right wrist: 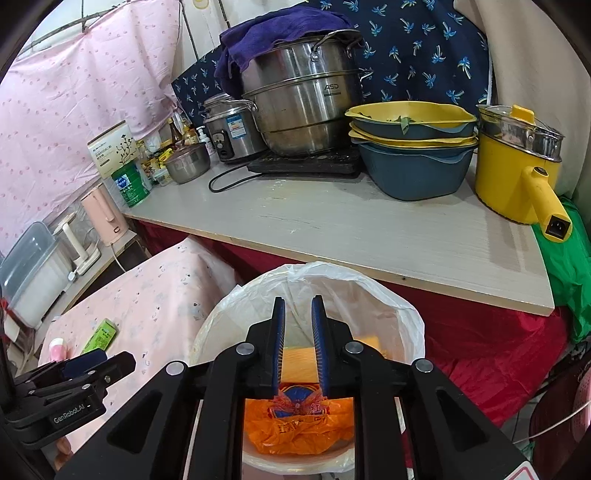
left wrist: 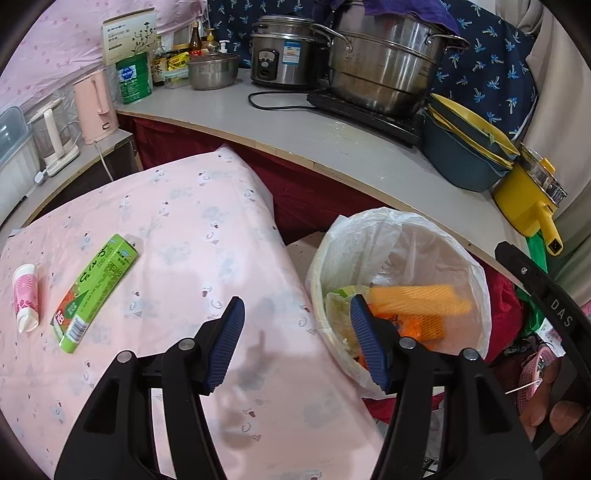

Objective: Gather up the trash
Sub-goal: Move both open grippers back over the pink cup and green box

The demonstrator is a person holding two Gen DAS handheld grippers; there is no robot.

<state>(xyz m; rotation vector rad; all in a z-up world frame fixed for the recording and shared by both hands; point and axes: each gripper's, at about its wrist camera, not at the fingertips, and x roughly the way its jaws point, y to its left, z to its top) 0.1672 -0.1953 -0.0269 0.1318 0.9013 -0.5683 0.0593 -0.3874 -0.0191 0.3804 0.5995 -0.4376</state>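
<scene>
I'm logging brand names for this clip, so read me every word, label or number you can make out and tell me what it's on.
"ASD": on the big steel steamer pot.
"GenRobot.AI": on the left claw body.
"DAS": on the black arm at the right edge.
"NB": on the green box; its other print is too small to read.
White carton, green tin, rice cooker sticker, orange bag print: unreadable.

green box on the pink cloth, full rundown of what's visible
The green box is a long, slim carton, seemingly printed cardboard: bright green with white script, a red-orange patch and a barcode near one end. It looks closed and undented. It lies flat and diagonal on the pink cloth, beside a pink-and-white tube but apart from it. No gripper touches it.
</scene>
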